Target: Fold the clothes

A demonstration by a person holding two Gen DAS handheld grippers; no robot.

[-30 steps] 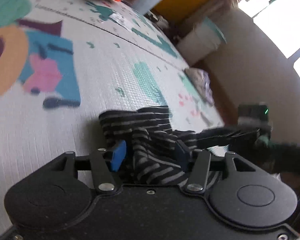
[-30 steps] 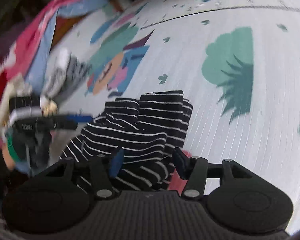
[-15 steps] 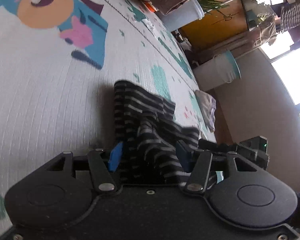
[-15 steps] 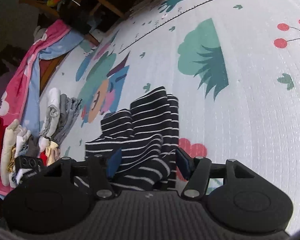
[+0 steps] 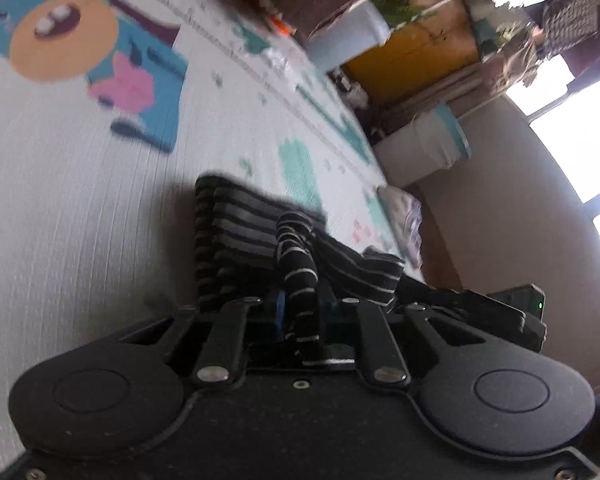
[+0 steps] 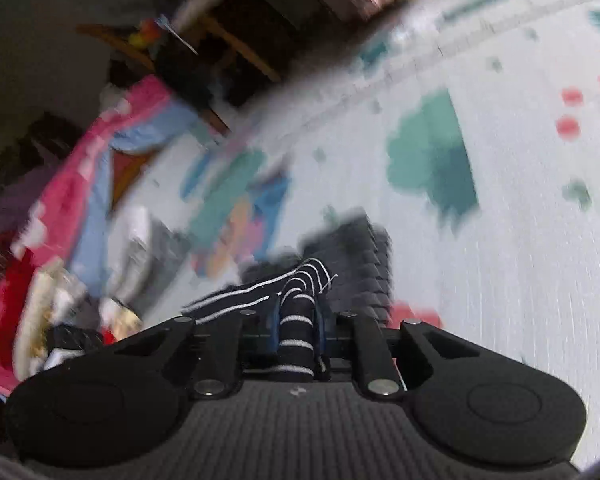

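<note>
- Now the left gripper (image 5: 300,312) is closing its jaws on a bunched fold of the striped garment (image 5: 236,236); the cloth fills the gap between the blue pads and rises from them as a rolled ridge
- Likewise the right gripper (image 6: 298,330) is closing on another bunched fold of the same striped garment (image 6: 300,320); black cloth with thin white stripes sits between its pads
- Beyond both pinched folds, the rest of the garment lies in a dark heap on the play mat (image 5: 60,220), which covers the floor and is printed with a cartoon animal and green trees
- From the left wrist view, the right gripper (image 5: 480,312) shows at the right edge, just beside the garment's near side
- Farther off in that view, a white bin with a blue lid (image 5: 424,148) stands past the mat's edge, near a wall
- From the right wrist view, much is blurred; a pile of clothes (image 6: 60,292) lies at the left on the mat, beside a pink and blue blanket (image 6: 96,172)
</note>
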